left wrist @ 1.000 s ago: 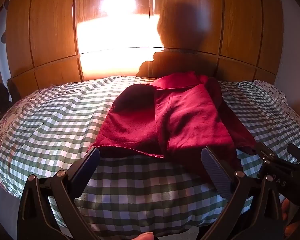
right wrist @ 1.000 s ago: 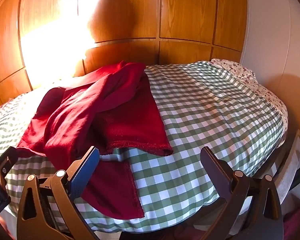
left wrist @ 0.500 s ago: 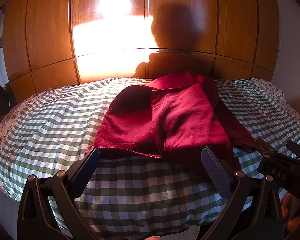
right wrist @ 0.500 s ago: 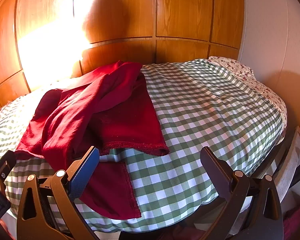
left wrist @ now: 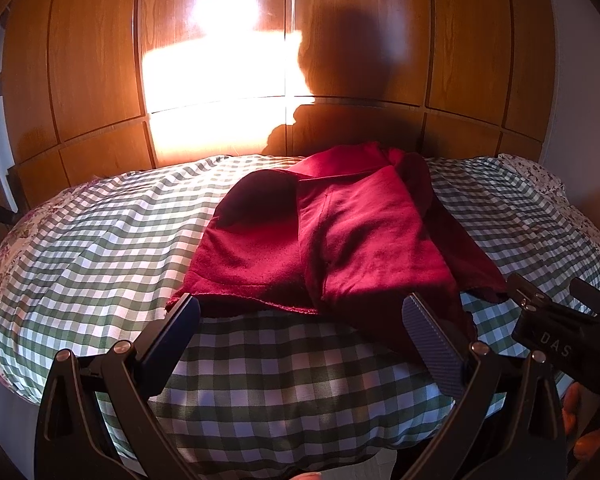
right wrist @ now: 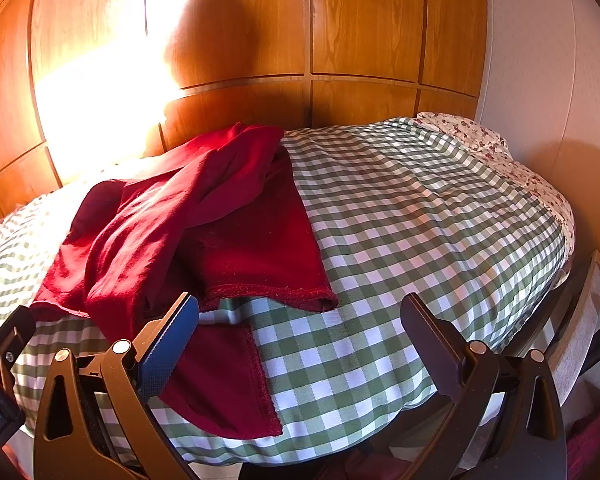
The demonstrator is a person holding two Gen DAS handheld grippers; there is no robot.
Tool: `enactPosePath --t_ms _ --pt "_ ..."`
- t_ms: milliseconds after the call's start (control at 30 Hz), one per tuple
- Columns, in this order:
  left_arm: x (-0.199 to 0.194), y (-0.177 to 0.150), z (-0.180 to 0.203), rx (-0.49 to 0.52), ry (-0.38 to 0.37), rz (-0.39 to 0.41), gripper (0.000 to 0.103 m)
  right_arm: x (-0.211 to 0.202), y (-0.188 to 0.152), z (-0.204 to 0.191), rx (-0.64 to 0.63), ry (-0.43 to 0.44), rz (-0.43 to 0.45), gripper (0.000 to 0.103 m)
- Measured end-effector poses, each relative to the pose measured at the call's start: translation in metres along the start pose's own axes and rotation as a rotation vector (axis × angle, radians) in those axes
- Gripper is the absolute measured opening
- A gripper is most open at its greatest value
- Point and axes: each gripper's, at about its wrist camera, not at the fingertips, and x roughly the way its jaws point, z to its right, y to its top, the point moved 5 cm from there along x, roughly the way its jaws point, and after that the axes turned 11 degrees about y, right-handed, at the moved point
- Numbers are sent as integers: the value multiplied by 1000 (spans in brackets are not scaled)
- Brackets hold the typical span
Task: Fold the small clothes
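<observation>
Garment (left wrist: 340, 240) of dark red cloth lies crumpled on the bed (left wrist: 100, 240), spread from the bed's far edge by the wooden panels (left wrist: 460, 60) down to its near edge, a little left of the bed's middle as the right wrist view shows it (right wrist: 204, 240). One flap is folded over the rest along the middle, and a lower piece hangs toward the near edge, its hemmed border showing in the right view. The bed carries a green and white checked cover, with a flowered sheet (right wrist: 480, 140) showing at its far right corner. The left tongs (left wrist: 300, 328) hover just off the near edge with the jaws wide apart, holding nothing; the garment's near hem lies just beyond the fingertips. The right tongs (right wrist: 300, 328) are likewise spread wide and empty, the left finger (right wrist: 168, 340) over the hanging red piece, though contact cannot be told, the right finger over bare checked cover. Sunlight makes a bright patch on the panels, and a shadow of a person falls beside it.
</observation>
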Motion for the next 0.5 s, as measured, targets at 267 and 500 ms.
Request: enactPosePath --t_ms 267,500 --pt "-1 0 2 4 -5 -1 101 0 0 0 2 0 0 100" --pt "-1 -1 5 10 -9 -1 101 1 0 -1 3 0 0 100"
